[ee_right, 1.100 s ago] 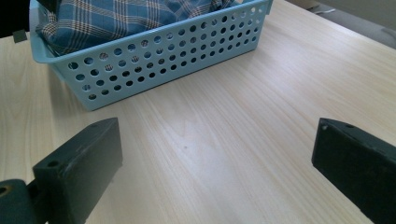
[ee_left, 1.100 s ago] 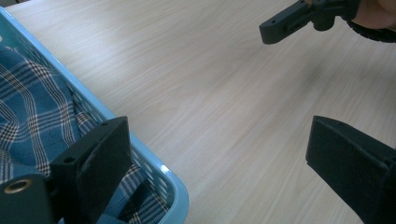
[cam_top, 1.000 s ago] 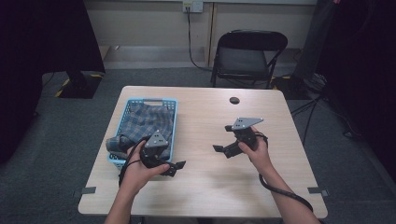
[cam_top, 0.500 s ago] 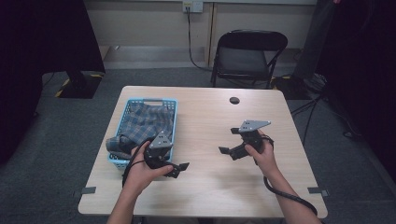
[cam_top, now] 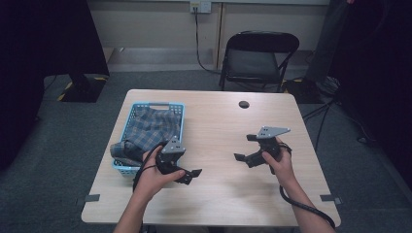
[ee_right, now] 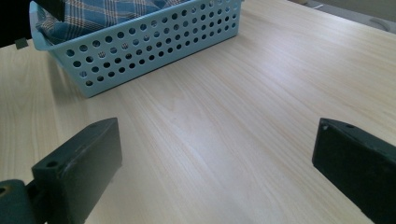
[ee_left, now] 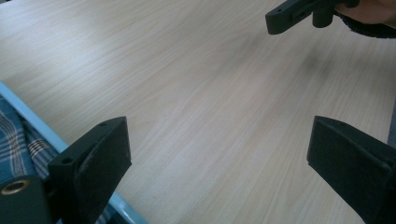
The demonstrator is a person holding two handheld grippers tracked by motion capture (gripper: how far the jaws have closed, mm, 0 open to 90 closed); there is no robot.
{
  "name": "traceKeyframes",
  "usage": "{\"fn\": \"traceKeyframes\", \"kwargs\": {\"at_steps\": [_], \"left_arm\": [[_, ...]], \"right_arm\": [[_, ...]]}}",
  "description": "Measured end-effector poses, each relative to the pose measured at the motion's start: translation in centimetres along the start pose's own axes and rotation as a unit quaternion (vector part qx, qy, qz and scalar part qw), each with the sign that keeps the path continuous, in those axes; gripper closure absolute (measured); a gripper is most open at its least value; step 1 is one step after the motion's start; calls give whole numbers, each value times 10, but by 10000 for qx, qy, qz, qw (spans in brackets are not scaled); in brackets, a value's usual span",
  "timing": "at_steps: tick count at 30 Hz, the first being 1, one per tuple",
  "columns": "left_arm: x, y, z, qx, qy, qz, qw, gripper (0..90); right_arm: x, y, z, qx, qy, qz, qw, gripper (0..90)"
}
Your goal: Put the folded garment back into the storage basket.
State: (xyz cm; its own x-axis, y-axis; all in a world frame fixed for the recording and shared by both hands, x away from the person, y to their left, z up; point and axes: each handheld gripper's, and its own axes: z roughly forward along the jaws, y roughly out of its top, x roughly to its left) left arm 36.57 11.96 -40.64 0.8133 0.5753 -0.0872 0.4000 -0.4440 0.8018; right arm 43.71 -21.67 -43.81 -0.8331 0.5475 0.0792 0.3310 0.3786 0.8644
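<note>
The plaid cloth lies bundled in the blue basket, which sits at the left edge of the table, with one rolled end hanging over the basket's near rim. Compared with a second ago, I see my left gripper has slid a little toward the near edge and off the basket's near right corner, and my right gripper has dropped slightly nearer me as well; the cloth itself has not moved. I read that as both tools backing off to square up, so the pick from the basket is not yet begun. Both grippers are released, jaws spread wide with nothing between them. The left gripper view gives me the basket's rim and a strip of plaid at its lower left, and the right gripper held above bare wood across from it. The right gripper view shows the basket's perforated side wall and the folds heaped above it, detail the high view flattens. The high view alone gives me the small dark disc near the far edge and the folding chair beyond.
</note>
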Motion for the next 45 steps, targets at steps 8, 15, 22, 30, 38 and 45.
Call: {"fn": "traceKeyframes", "kwargs": {"at_steps": [8,15,22,30,38,45], "left_arm": [[-2,3,9,6,-166,69,9998,58],[-3,5,15,-25,-243,125,9996,58],[-5,5,24,-3,-336,167,9993,58],[-6,7,30,-18,-411,201,9989,60],[-8,7,37,-19,-494,234,9985,60],[-8,6,43,-50,-574,253,9980,61]], "right_arm": [[-2,-5,-6,32,-61,31,10000,6],[-3,-10,-11,38,-85,56,9999,6],[-5,-14,-14,82,-118,57,9999,6],[-7,-18,-19,94,-150,105,9998,6],[-8,-22,-23,106,-188,99,9997,6],[-11,-24,-26,88,-212,135,9996,5]]}}
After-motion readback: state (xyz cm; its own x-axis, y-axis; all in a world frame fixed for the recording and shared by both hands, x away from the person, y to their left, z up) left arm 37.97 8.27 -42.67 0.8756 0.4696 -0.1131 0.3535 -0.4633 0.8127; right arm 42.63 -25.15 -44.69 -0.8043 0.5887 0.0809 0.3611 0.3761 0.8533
